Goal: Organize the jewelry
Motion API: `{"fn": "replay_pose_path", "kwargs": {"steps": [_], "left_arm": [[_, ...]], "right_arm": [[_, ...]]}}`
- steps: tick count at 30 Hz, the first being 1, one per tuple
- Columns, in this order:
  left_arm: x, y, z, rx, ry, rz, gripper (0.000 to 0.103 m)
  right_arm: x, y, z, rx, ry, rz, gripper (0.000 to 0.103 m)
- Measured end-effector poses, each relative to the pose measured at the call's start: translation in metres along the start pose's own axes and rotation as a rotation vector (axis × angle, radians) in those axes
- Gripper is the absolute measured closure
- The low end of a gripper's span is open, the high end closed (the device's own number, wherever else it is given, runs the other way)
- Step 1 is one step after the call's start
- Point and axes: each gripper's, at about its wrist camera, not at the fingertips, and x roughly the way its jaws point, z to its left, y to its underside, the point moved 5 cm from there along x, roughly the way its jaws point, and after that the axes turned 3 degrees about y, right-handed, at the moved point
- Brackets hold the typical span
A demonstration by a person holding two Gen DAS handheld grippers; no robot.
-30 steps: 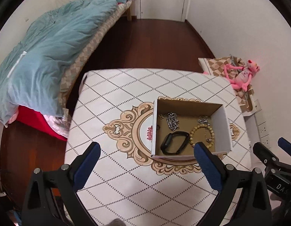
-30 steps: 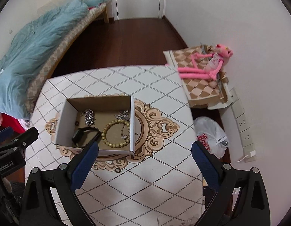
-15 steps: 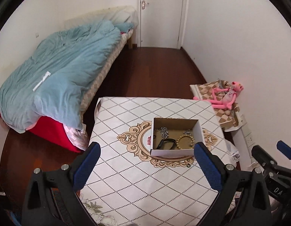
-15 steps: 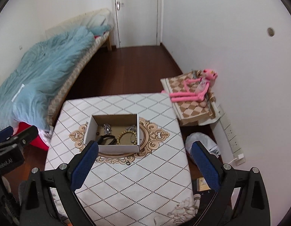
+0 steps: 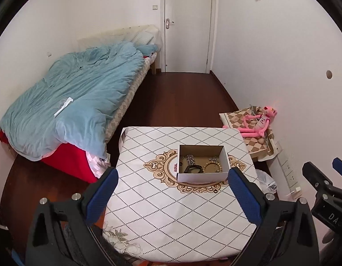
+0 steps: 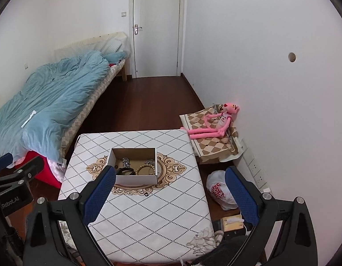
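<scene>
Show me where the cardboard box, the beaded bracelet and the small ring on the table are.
cardboard box [image 6: 135,179], right wrist view, front wall
beaded bracelet [image 5: 212,168], left wrist view, bead loop
small ring [image 6: 146,194], right wrist view, on the ring

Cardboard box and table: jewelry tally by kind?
In the cardboard box:
Wooden bead bracelet: 1
Black band: 1
Silver chain pieces: 2, second
On the table:
Small dark ring: 1
Total: 5

Home bedroom: bed [image 5: 67,110], blue duvet [image 6: 49,102], door [image 5: 186,24], plush toy [image 6: 217,122].
</scene>
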Motion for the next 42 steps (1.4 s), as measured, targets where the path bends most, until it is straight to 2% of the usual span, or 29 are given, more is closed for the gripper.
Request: {"fn": "replay_pose_path", "kwargs": {"steps": [10,20,27,36,42], "left_arm": [[0.013,-0.005,-0.007,0.005,-0.006,0.058,0.002],[0.052,-0.037,-0.016,0.018,-0.033,0.106,0.002],[0.077,-0.046,-0.014,0.006,-0.034,0.158,0.002],[0.09,-0.047,-0.016,0.007,-0.036,0.193,0.002],[0.092,-0.047,-0.015,0.01,-0.034,0.201,0.002]], "right_arm": [[0.01,-0.011,0.002,-0.003,-0.014,0.023,0.003],[0.067,-0.035,0.01,-0.01,-0.025,0.105,0.001],[0.105,-0.045,0.013,-0.023,-0.027,0.174,0.001],[0.124,-0.046,0.02,-0.053,-0.049,0.227,0.001],[0.128,-0.046,0.018,-0.055,-0.038,0.231,0.001]]}}
